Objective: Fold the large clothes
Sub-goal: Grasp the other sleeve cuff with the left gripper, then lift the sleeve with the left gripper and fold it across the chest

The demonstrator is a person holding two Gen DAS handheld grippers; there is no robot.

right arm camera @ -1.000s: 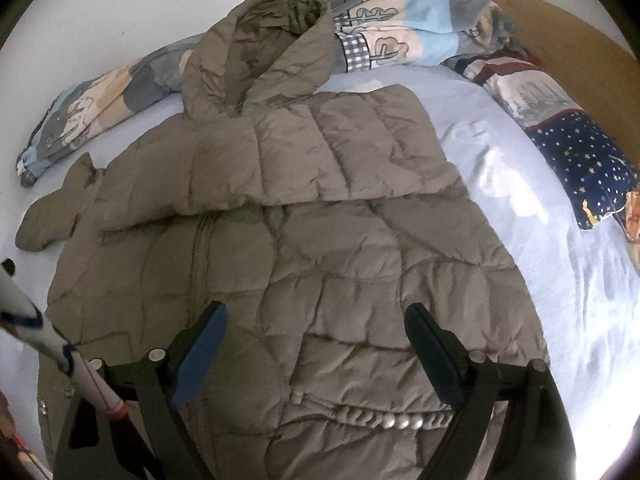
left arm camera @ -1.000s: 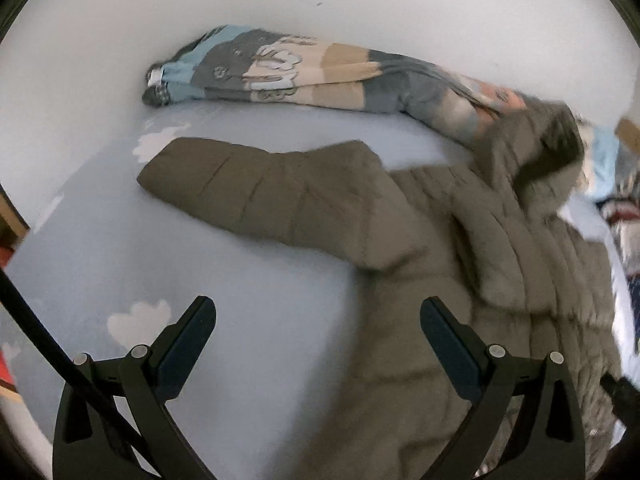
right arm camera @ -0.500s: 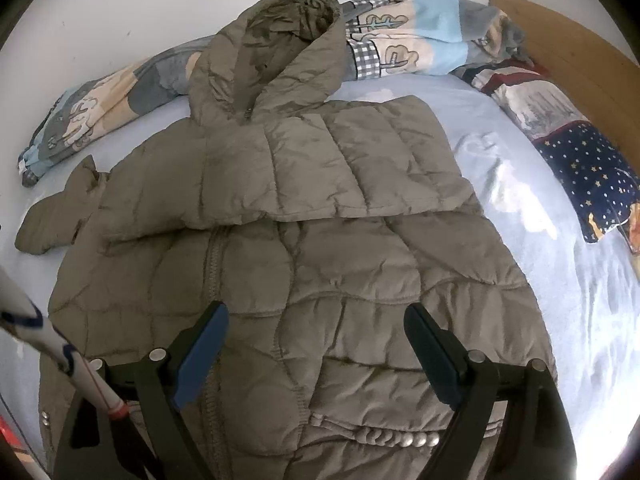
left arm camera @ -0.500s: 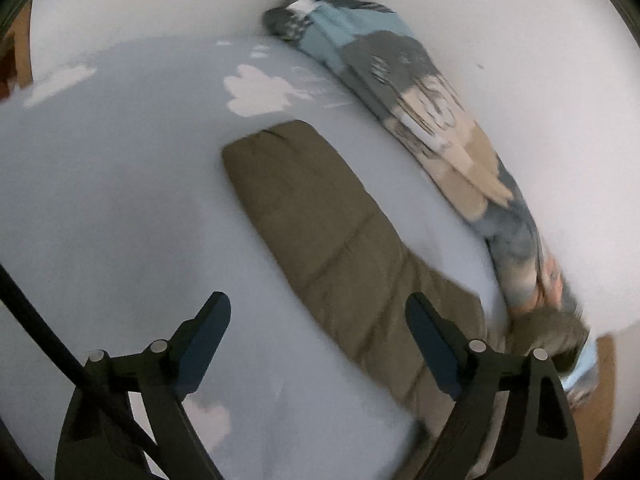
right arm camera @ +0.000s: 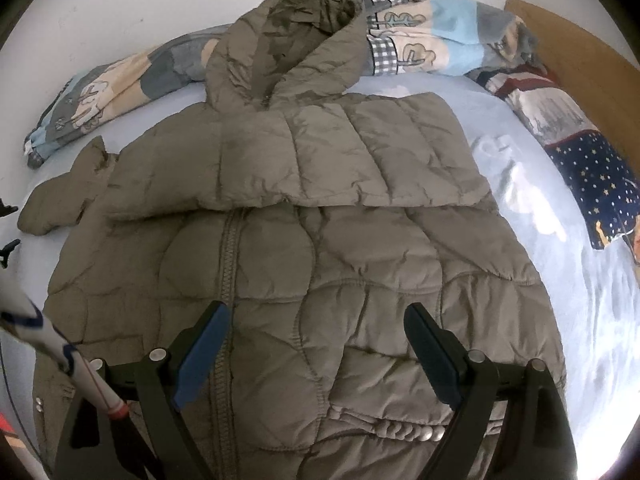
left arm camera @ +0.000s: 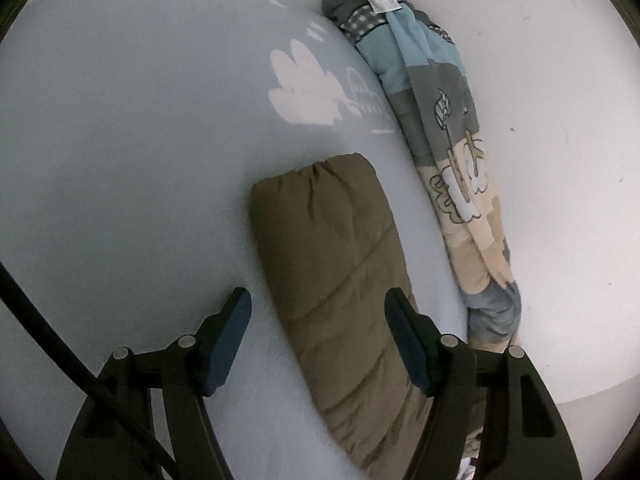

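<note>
An olive-brown quilted hooded jacket (right arm camera: 312,240) lies front up on the pale blue bed sheet (right arm camera: 532,216), hood toward the wall, its right sleeve folded across the chest. Its left sleeve (left arm camera: 332,264) stretches out flat on the sheet. My left gripper (left arm camera: 318,308) is open and hangs over that sleeve, with the cuff ahead of the fingertips. My right gripper (right arm camera: 316,320) is open and empty above the jacket's lower front, near the zip.
A rolled patterned blanket (left arm camera: 448,152) lies along the white wall (left arm camera: 560,120), also seen behind the hood in the right wrist view (right arm camera: 424,44). A star-patterned pillow (right arm camera: 588,168) and wooden headboard (right arm camera: 576,52) are at the right.
My left gripper has swung from the jacket's body out along the left sleeve and come down close over it. Its jaws have narrowed a little. My right gripper has barely moved.
</note>
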